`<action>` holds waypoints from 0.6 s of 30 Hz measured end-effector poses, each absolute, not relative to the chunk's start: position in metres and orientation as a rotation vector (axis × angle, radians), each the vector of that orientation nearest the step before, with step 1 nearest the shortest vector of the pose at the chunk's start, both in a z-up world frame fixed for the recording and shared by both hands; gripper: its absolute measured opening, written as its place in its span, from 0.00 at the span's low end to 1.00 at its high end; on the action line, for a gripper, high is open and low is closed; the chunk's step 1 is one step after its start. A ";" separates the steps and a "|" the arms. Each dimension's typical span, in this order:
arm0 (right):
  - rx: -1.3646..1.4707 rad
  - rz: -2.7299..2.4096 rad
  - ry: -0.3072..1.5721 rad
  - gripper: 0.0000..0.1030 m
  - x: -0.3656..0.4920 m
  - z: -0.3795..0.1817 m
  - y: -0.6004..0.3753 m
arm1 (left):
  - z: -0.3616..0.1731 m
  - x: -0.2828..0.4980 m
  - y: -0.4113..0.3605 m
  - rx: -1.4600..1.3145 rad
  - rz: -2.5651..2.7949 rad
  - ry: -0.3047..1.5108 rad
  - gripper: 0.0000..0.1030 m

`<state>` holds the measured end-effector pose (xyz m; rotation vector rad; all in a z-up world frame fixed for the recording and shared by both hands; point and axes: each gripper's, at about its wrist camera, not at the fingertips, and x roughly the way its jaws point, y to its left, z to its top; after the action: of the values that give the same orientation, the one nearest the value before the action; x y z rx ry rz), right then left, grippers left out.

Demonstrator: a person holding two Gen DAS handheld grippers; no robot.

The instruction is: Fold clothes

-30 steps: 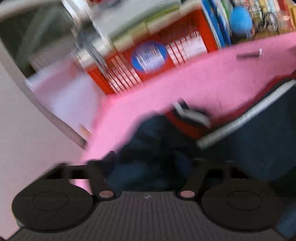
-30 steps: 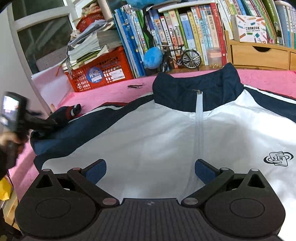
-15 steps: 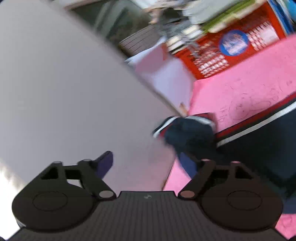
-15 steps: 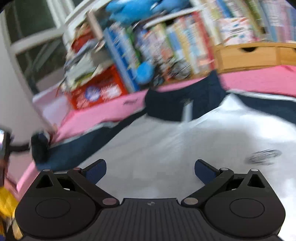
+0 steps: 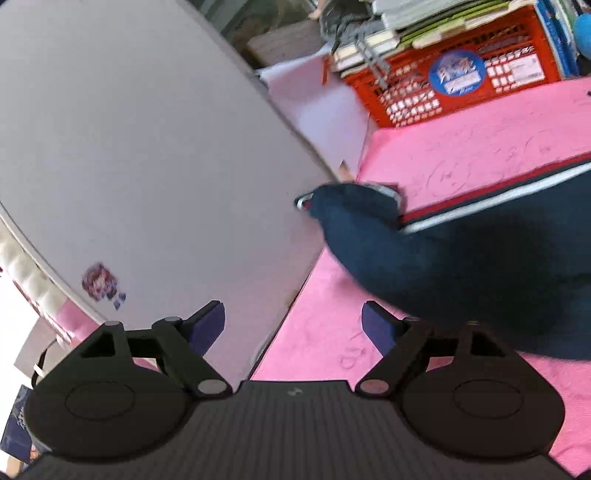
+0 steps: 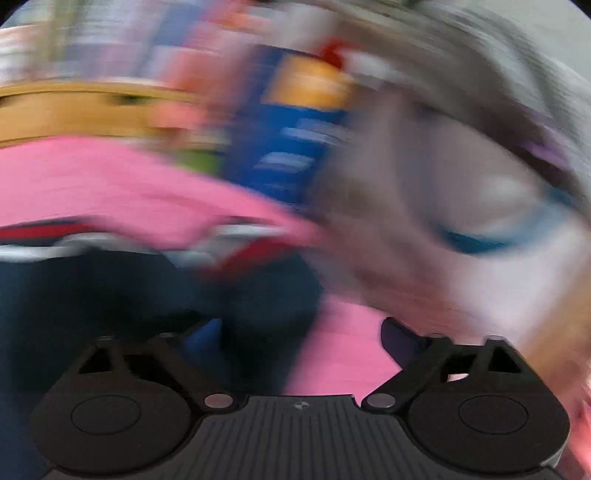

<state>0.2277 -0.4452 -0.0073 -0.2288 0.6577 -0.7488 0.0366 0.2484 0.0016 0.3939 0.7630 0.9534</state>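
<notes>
Left wrist view: sleeve [image 5: 424, 258] runs up-right from the spread, empty left gripper [image 5: 293, 323]; right gripper [image 6: 301, 338], just narrowing, gapes over blurred navy cloth.

You are looking along the pink mat [image 5: 461, 147], where the navy jacket sleeve with white and red stripes [image 5: 443, 258] is lying across its right part, its cuff reaching the mat's left edge. The red plastic crate [image 5: 461, 85] is standing behind the mat, stacked papers [image 5: 424, 22] lying on it.

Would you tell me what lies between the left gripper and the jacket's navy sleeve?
Only bare pink mat, seen in the left wrist view.
</notes>
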 end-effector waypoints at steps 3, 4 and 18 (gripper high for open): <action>-0.263 -0.766 0.592 1.00 0.208 0.001 -0.449 | 0.013 0.048 0.238 0.371 0.899 0.709 0.81; -0.232 -0.714 0.589 1.00 0.202 0.003 -0.452 | 0.019 0.050 0.232 0.346 0.835 0.697 0.83; -0.130 0.513 0.588 1.00 0.265 0.004 -0.264 | 0.007 0.144 0.115 0.291 -0.265 0.584 1.00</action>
<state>0.2650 -0.2636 0.0036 -0.1299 0.5884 0.5133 0.1440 0.1147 0.0066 0.2909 0.5841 -0.2652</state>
